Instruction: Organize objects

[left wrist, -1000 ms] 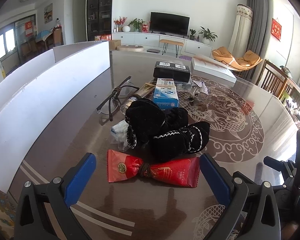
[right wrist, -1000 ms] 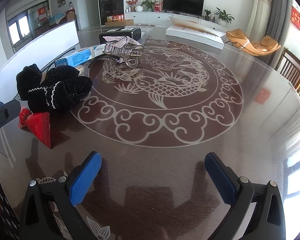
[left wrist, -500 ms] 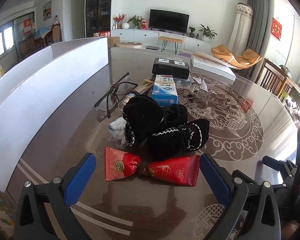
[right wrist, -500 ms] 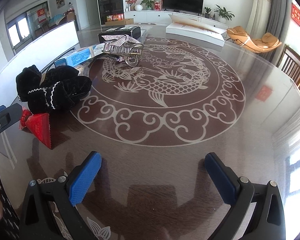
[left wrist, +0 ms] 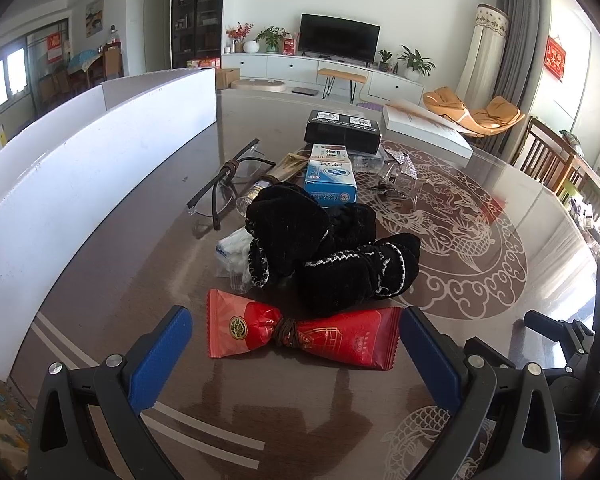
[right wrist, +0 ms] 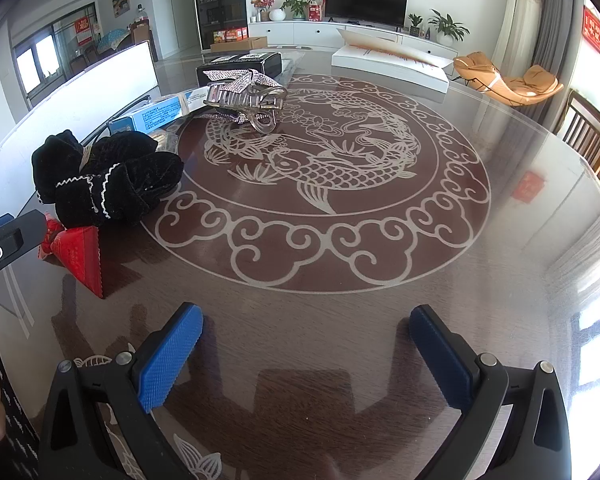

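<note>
Jaws of the left gripper (left wrist: 296, 344) stand wide apart, flanking the red foil snack packet cinched with a brown band (left wrist: 300, 332) near the desk's (right wrist: 340, 280) near edge, presumably lined up for pickup; right gripper (right wrist: 304, 352) hangs agape over bare desk.

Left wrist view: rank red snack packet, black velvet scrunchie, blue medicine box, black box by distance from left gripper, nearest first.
From the left gripper:
1. red snack packet, lying crosswise right between the open fingers.
2. black velvet scrunchie, just behind the packet, centre.
3. blue medicine box, beyond the scrunchie, centre.
4. black box, farthest back, slightly right.
</note>
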`<state>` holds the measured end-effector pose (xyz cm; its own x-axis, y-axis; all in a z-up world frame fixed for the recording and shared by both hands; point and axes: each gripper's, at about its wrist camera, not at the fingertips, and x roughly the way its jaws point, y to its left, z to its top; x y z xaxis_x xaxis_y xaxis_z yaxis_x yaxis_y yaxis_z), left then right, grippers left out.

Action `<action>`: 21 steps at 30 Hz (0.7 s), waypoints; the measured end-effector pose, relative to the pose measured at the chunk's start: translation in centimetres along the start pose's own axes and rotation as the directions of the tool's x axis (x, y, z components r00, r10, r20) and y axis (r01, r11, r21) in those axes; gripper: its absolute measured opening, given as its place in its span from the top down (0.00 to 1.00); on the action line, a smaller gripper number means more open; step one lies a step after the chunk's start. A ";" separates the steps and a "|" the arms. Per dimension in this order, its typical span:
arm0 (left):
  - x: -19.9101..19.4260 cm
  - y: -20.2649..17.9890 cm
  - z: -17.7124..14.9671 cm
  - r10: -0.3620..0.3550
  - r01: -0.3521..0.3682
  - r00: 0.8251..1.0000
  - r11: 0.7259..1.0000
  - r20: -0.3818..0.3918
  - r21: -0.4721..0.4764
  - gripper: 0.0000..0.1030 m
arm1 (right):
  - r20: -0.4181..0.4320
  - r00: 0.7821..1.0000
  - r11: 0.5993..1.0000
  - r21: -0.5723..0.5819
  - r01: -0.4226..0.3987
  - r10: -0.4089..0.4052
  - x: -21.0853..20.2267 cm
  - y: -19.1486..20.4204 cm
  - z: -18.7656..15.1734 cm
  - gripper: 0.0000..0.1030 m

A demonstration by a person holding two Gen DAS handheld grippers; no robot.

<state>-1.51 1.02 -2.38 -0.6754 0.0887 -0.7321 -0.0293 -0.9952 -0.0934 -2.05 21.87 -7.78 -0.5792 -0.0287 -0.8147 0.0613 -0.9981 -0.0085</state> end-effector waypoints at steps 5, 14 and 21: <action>0.0 -0.1 0.0 0.005 -0.005 1.000 1.000 -0.003 0.008 0.00 | -0.002 1.000 1.000 0.000 -0.001 0.001 0.0 -0.1 0.1 0.00; 0.1 0.3 -0.1 -0.003 0.003 1.000 1.000 -0.017 -0.002 0.00 | -0.004 1.000 1.000 0.000 -0.002 0.002 0.0 -0.1 0.1 0.00; 0.2 0.2 0.0 -0.008 0.008 1.000 1.000 -0.024 -0.006 0.00 | -0.005 1.000 1.000 0.000 -0.003 0.003 -0.1 -0.1 0.1 0.00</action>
<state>-1.59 0.80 -2.55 -0.6568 0.0976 -0.7477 -0.0304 -0.9942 -0.1031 -2.12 21.95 -7.66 -0.5747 -0.0311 -0.8178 0.0633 -0.9980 -0.0065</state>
